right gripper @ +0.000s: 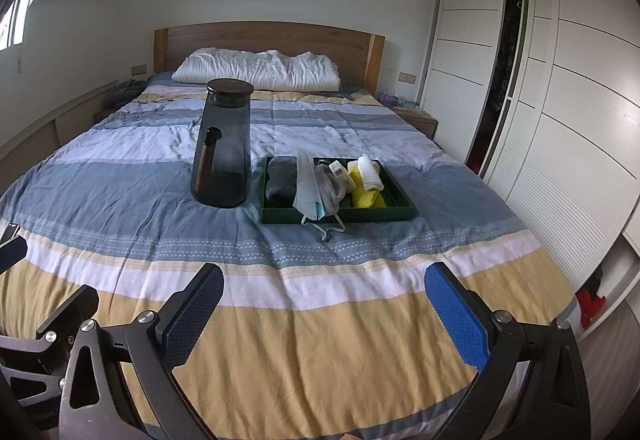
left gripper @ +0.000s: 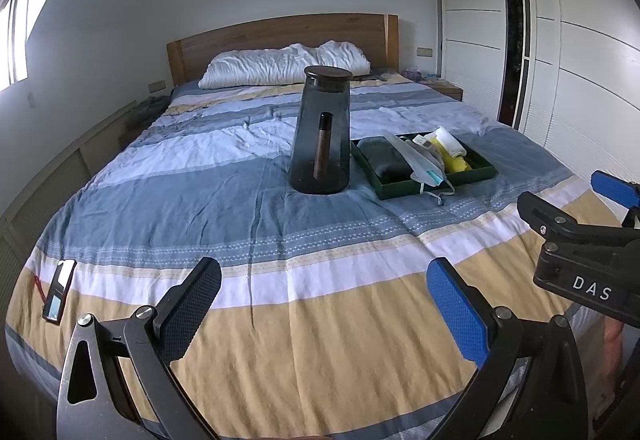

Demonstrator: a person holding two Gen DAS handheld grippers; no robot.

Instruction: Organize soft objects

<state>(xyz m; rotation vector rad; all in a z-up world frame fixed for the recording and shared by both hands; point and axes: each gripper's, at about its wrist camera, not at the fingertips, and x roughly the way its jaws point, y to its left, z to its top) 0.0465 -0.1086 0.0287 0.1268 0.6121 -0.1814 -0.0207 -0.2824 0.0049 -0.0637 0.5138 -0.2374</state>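
Left hand-held gripper (left gripper: 324,308): spread wide, nothing held, low in frame above striped bed cover (left gripper: 280,340). Right hand-held gripper (right gripper: 324,310): likewise wide and empty. Green tray (right gripper: 400,210) on bed, centre-right of frame, just beside dark glass jug (right gripper: 224,144). In tray: dark folded cloth (right gripper: 280,176) at left, face mask (right gripper: 310,188) draped over front rim, yellow cloth (right gripper: 366,196) with white roll (right gripper: 370,170) at right. Pillow (right gripper: 256,74) at headboard.

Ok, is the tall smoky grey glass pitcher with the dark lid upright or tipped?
Upright. The smoky grey glass pitcher stands on its wide base on the striped bedspread, dark lid level on top, just left of the green tray.
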